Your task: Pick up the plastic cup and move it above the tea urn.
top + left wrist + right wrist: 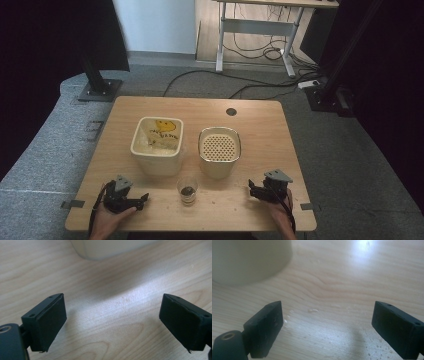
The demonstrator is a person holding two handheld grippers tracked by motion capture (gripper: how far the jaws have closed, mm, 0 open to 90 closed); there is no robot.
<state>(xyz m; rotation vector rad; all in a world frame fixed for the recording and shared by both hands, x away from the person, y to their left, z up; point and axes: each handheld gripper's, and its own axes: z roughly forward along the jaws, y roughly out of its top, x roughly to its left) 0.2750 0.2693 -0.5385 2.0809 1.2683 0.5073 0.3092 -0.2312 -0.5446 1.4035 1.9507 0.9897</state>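
Two black tongs, one per bare hand: left tongs [142,200], right tongs [251,188]. Grey three-cornered plate atop each, dark cable trailing along each wrist. Flat rectangular black pads [51,322], small screw holes in the edges, brass-ringed hole lower left.

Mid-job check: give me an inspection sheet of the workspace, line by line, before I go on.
Surface: wooden table, small crumbs or droplets near the right gripper in its view.
Job's things: glass with something dark at its bottom, at the front centre; cream bin behind it to the left; cream container with a perforated insert to the right.
Clutter: nothing seen.
Grippers: left gripper and right gripper rest at the front edge, either side of the glass, both open with nothing between the jaws.
Cables: black cables on the floor beyond the table.
Surroundings: grey carpet, a desk frame at the back, dark stands at both sides.
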